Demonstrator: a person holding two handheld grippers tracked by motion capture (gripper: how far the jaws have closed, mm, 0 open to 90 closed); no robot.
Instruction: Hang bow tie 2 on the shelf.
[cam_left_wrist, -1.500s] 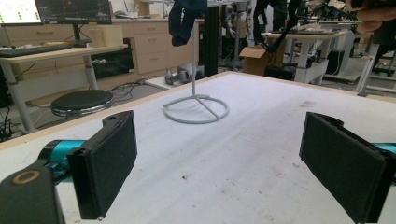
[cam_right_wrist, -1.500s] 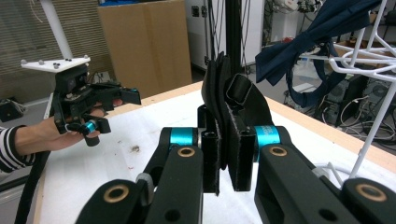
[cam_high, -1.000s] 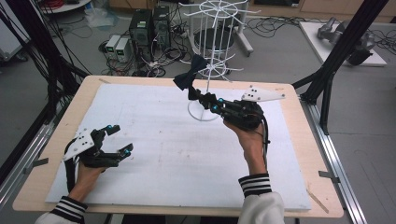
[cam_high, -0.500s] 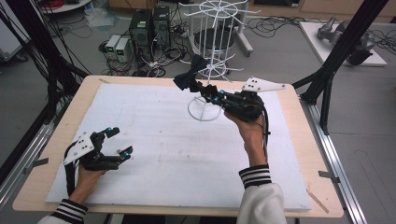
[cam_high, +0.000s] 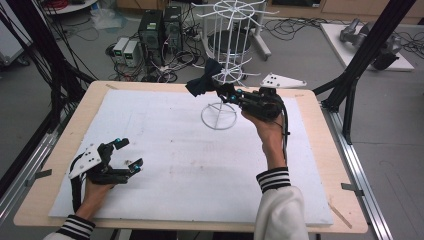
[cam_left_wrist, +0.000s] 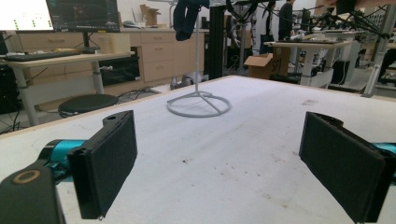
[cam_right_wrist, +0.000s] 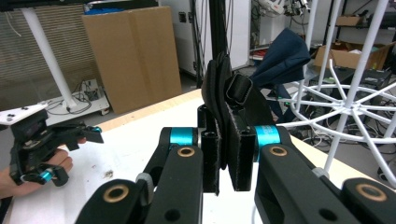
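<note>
A dark navy bow tie (cam_high: 202, 83) hangs in the air beside the white wire rack (cam_high: 229, 76), whose ring base (cam_high: 219, 116) stands on the white mat. My right gripper (cam_high: 223, 92) is shut on the tie's black strap; in the right gripper view the pads (cam_right_wrist: 240, 140) pinch the strap and the navy cloth (cam_right_wrist: 281, 57) spreads beyond them, close to the rack's spokes (cam_right_wrist: 348, 105). My left gripper (cam_high: 128, 153) rests low on the mat at the near left, open with nothing between its pads (cam_left_wrist: 108, 163). The left gripper view shows the rack base (cam_left_wrist: 198, 104) and the tie (cam_left_wrist: 186, 19) above.
The white mat (cam_high: 165, 150) covers a wooden table (cam_high: 320, 125). Black frame posts rise at the left (cam_high: 60, 75) and right (cam_high: 357, 70) edges. Computers and cables (cam_high: 160, 35) and a stool (cam_high: 235, 44) sit on the floor beyond the far edge.
My right hand has carried the bow tie a little up and away, closer to the rack. The left gripper has stayed where it was, still open.
</note>
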